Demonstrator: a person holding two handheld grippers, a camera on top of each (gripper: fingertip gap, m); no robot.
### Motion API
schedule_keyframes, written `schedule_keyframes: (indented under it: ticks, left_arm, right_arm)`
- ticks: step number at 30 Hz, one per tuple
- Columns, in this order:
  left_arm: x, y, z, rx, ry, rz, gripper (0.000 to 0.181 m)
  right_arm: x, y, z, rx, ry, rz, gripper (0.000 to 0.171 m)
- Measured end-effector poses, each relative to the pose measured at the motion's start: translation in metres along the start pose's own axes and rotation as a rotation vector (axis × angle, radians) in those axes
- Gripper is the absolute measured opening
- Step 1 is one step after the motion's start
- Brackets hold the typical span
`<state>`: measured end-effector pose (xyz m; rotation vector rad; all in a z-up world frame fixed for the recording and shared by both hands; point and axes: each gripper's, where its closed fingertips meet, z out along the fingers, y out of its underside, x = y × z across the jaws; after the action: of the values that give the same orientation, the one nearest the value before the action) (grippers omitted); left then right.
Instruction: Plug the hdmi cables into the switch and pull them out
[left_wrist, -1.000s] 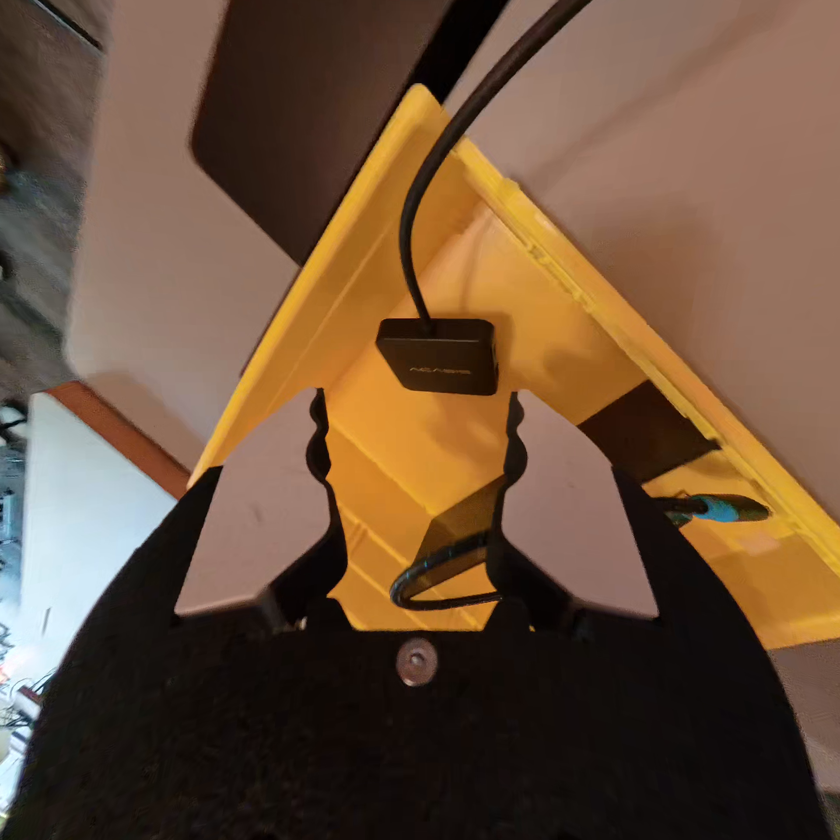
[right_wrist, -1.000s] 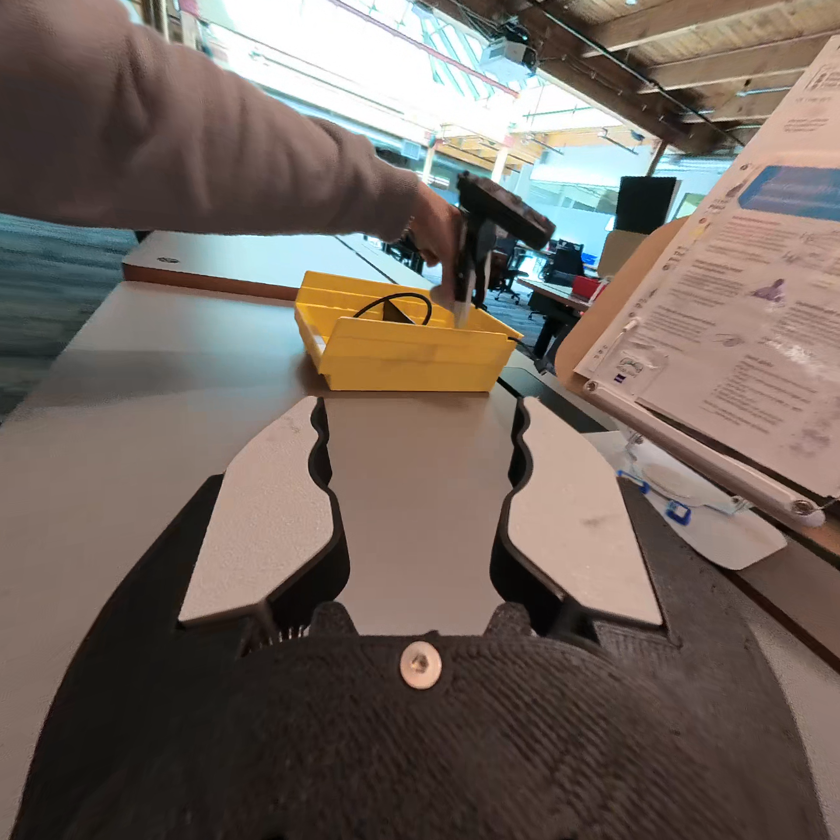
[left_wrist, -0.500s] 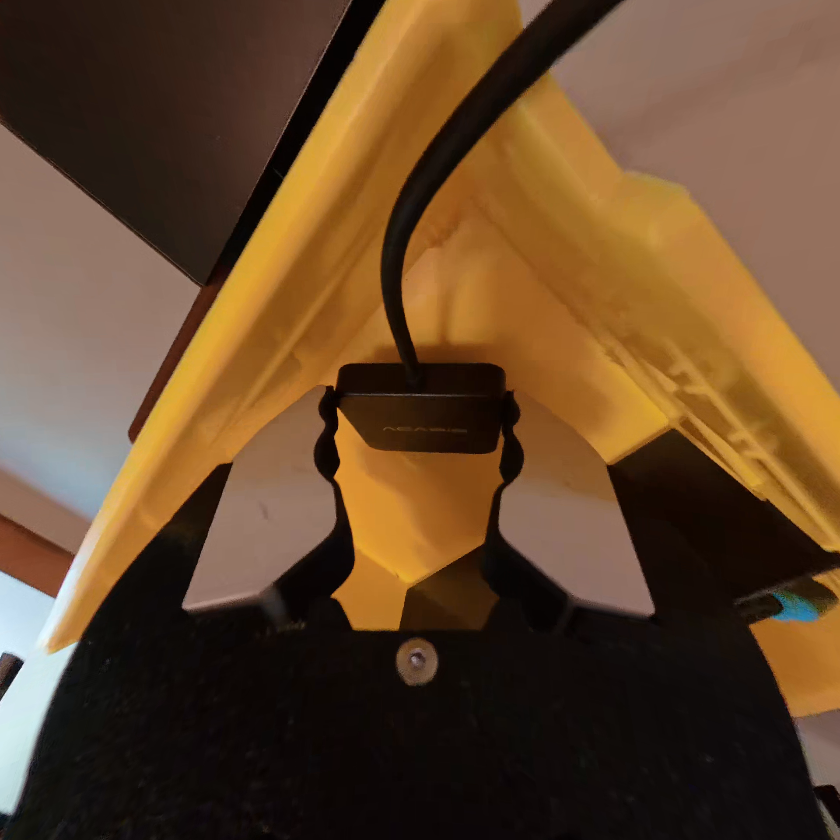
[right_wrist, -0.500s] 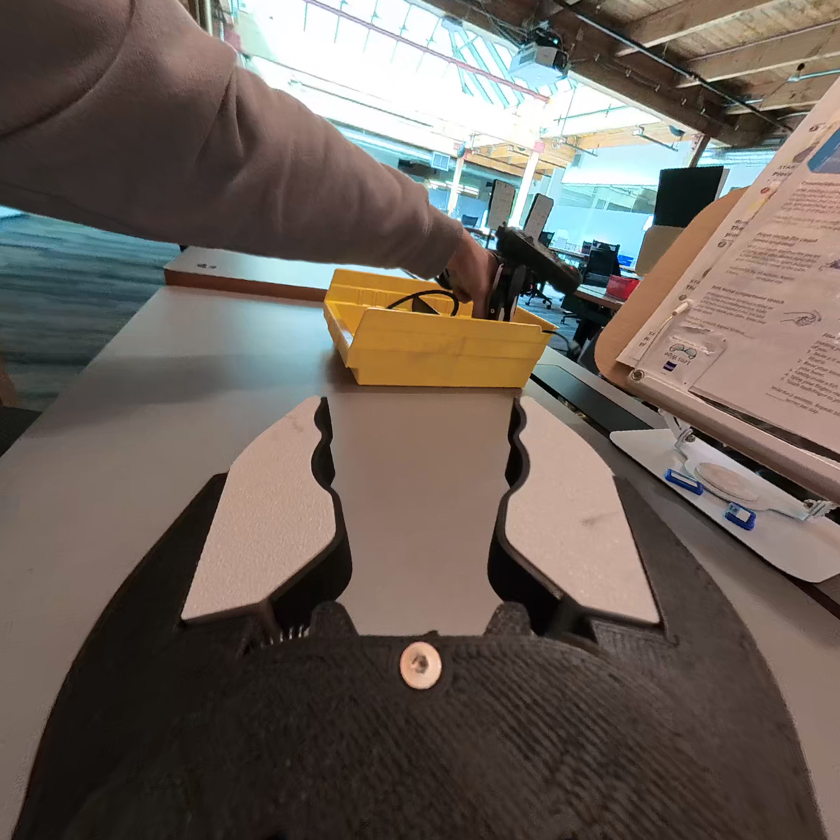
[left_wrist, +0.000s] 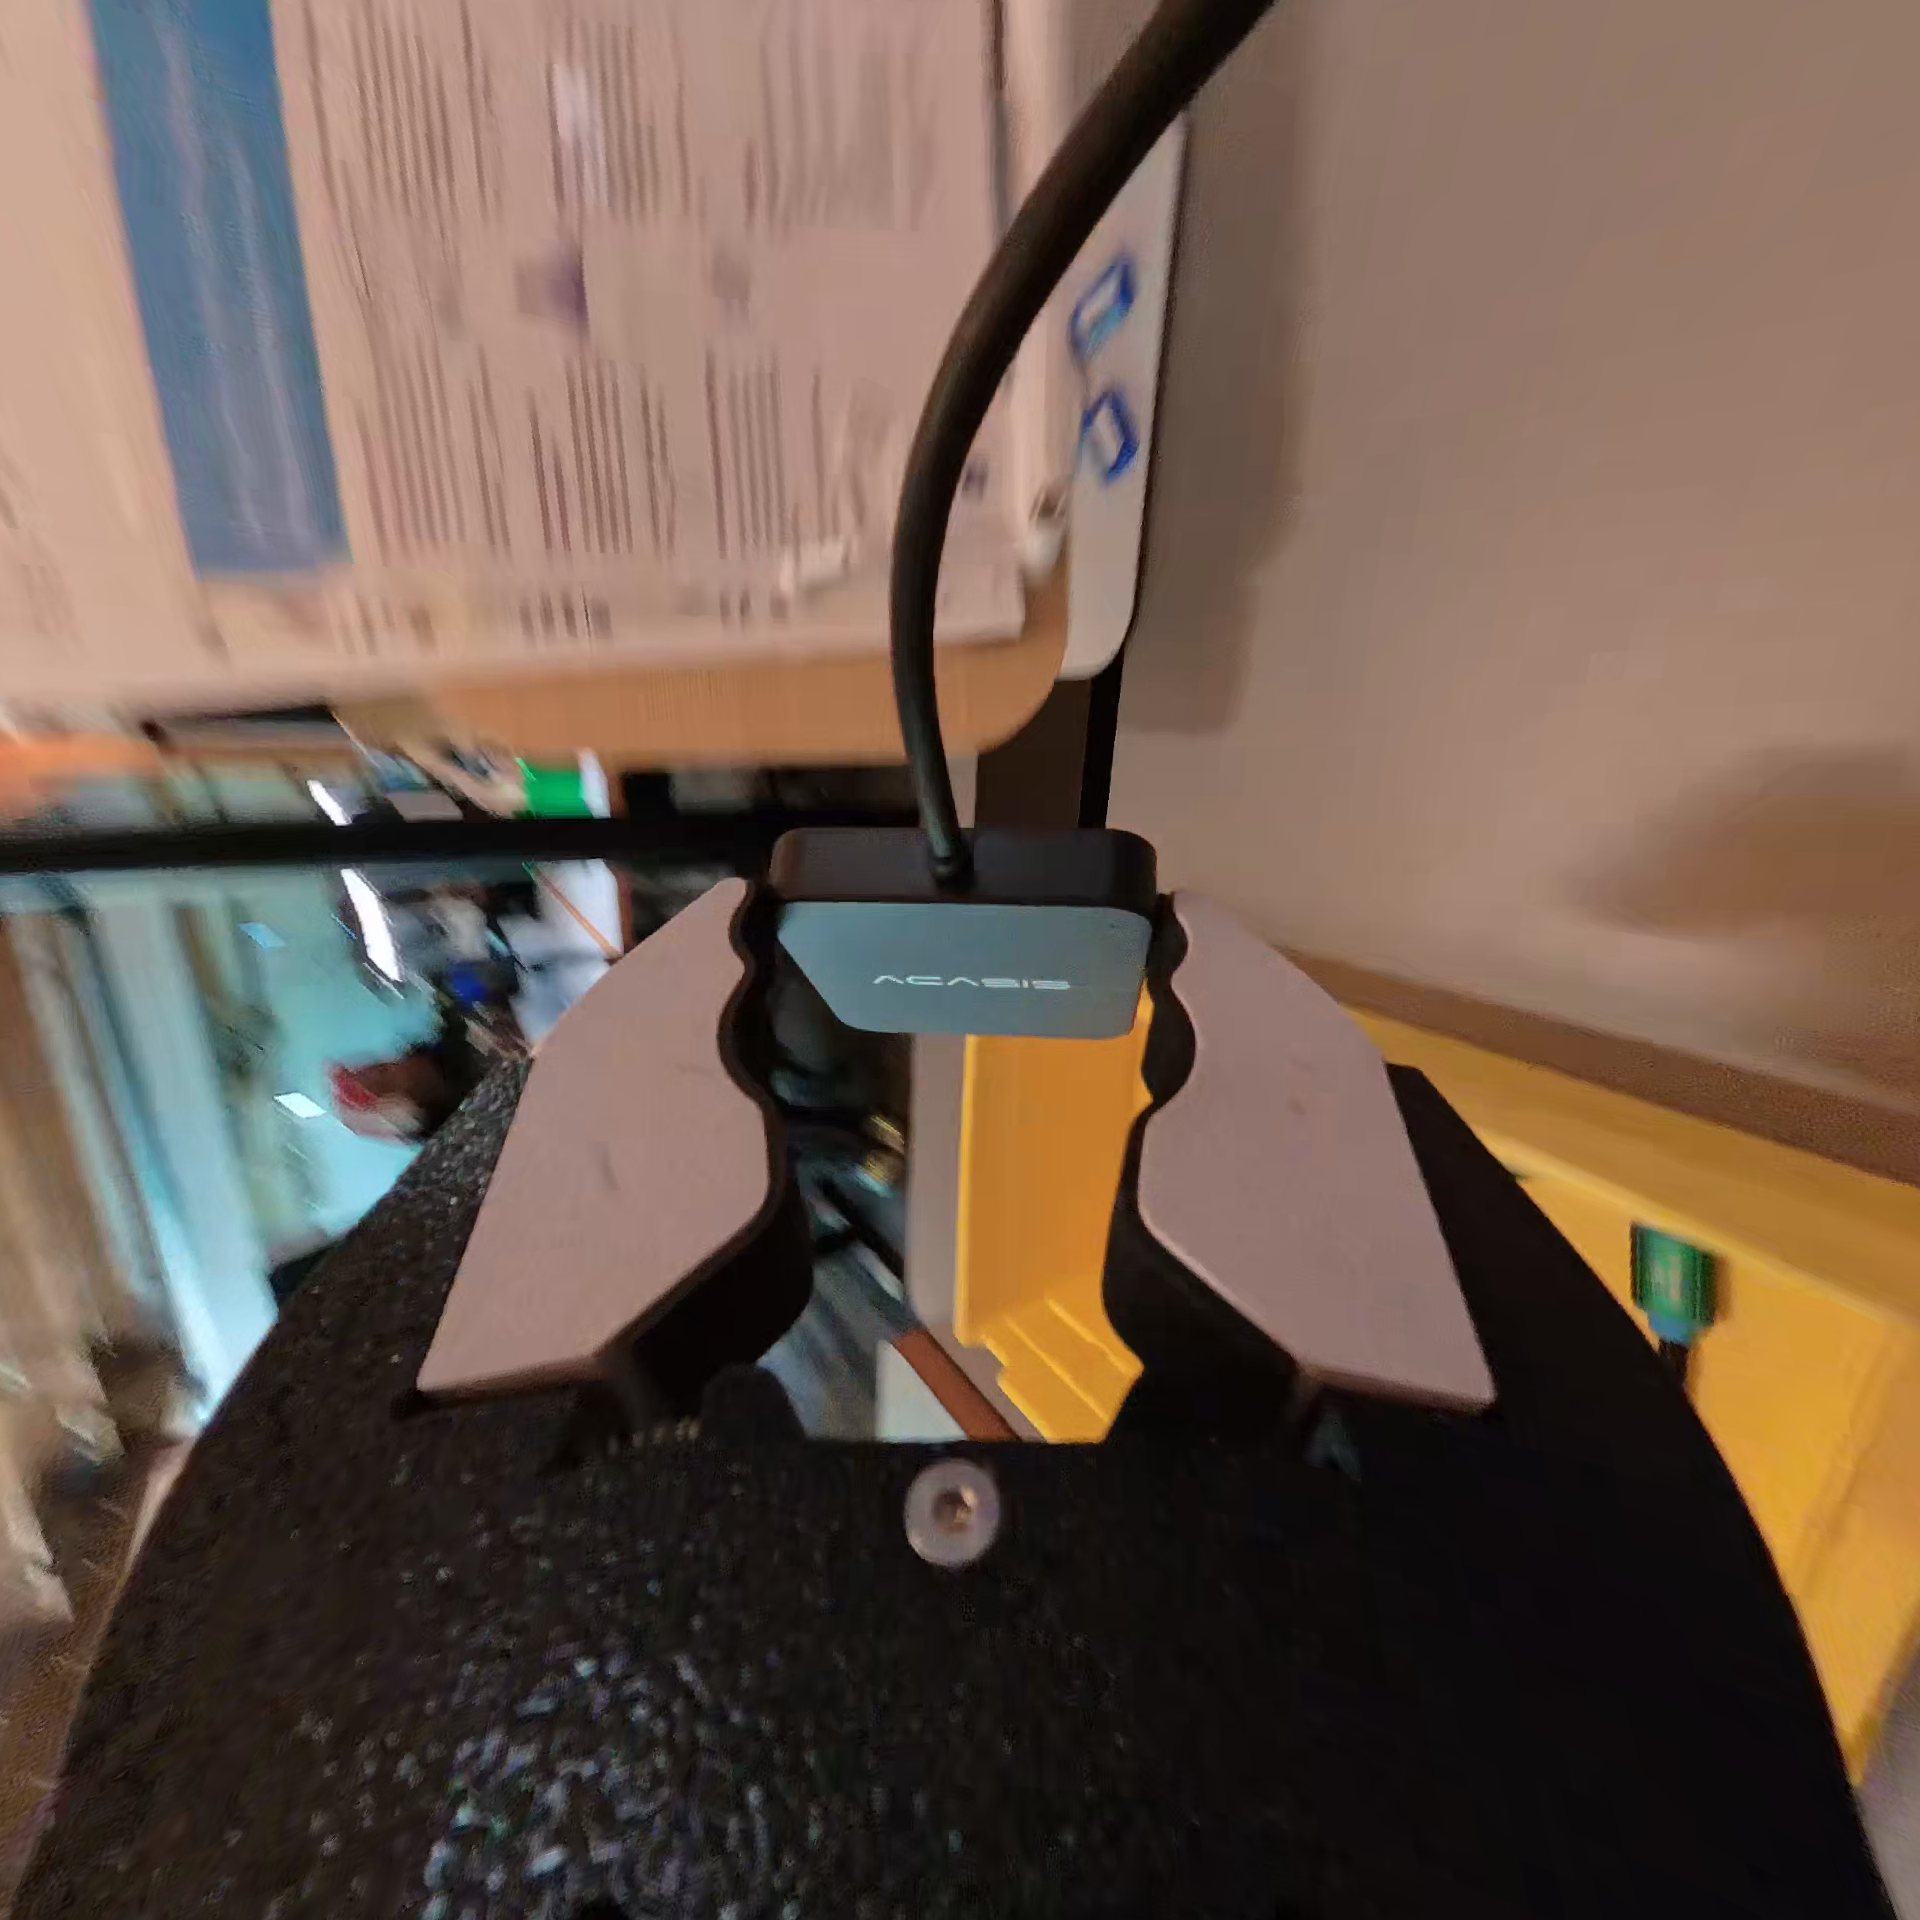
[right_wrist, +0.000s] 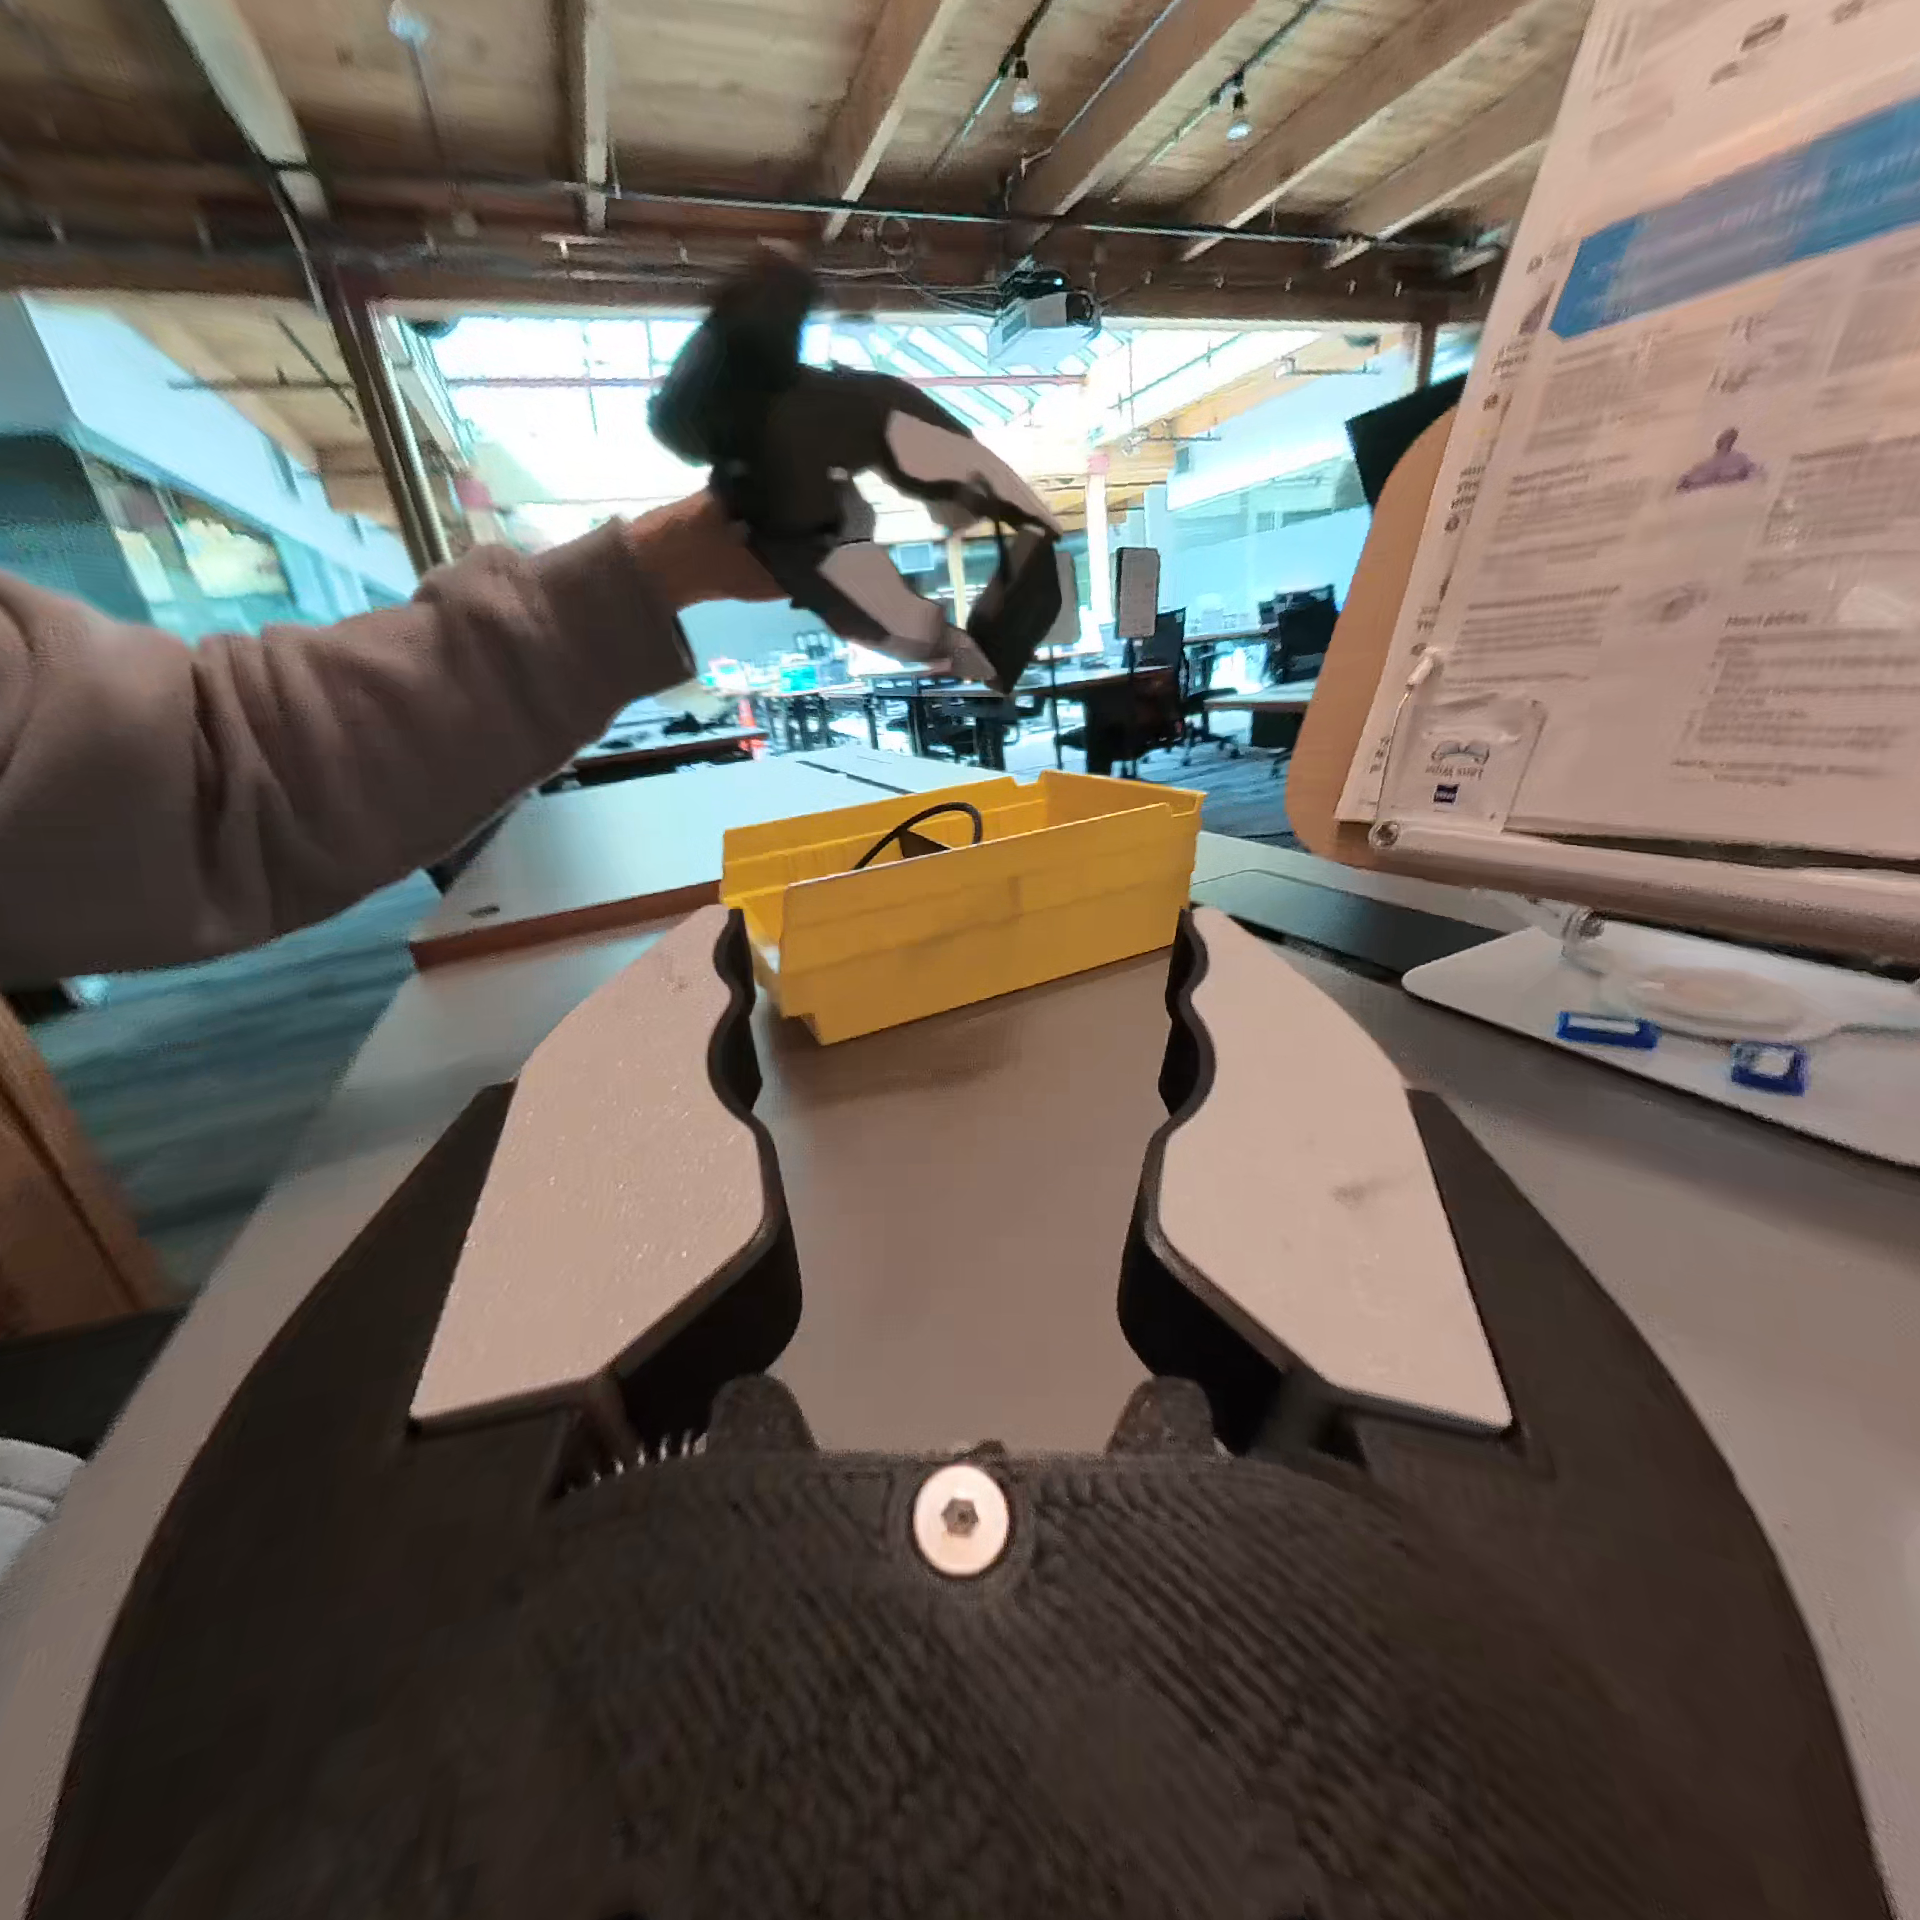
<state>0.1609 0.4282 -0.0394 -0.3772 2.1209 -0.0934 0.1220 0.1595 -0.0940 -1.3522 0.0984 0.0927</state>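
My left gripper (left_wrist: 961, 925) is shut on the black HDMI switch (left_wrist: 966, 977), which sits between its fingertips with its black lead (left_wrist: 935, 520) running up and away. In the right wrist view the left gripper (right_wrist: 1010, 597) holds the switch (right_wrist: 1023, 623) in the air above the yellow bin (right_wrist: 966, 914). A green and blue HDMI plug (left_wrist: 1671, 1283) lies in the bin (left_wrist: 1766, 1351). A black cable loop (right_wrist: 925, 826) shows over the bin's rim. My right gripper (right_wrist: 961, 935) is open and empty, low over the table in front of the bin.
A document stand with printed sheets (right_wrist: 1714, 468) stands at the right on a white base (right_wrist: 1662, 1029); it also shows blurred in the left wrist view (left_wrist: 623, 312). A person's grey sleeve (right_wrist: 312, 748) reaches in from the left. The grey table (right_wrist: 1662, 1299) extends around the bin.
The left gripper closed on the switch in the bin and lifted it up out of the bin into the air. The right gripper moved closer to the bin and stayed open.
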Motion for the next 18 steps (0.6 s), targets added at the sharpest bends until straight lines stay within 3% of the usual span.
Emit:
schedule_keyframes:
  ticks: [1,4,10,13,18]
  left_arm:
    - [0.013,-0.024,-0.008,0.045,-0.019,0.088,0.069]
    - [0.066,-0.092,-0.019,0.197,-0.062,0.345,0.069]
    - [0.149,-0.183,-0.026,0.426,-0.094,0.559,0.069]
    - [0.156,-0.213,-0.037,0.514,-0.145,0.626,0.069]
    - [0.164,-0.229,-0.041,0.597,-0.142,0.64,0.07]
  right_arm:
    - [0.001,0.0,0.0,-0.001,-0.008,0.044,0.078]
    - [0.003,-0.002,0.002,0.013,-0.024,0.174,0.082]
    - [-0.01,0.007,0.016,-0.022,-0.115,0.285,0.081]
    - [-0.023,0.012,0.018,-0.04,-0.186,0.3,0.076]
    - [-0.027,-0.002,0.01,0.033,-0.233,0.304,0.062]
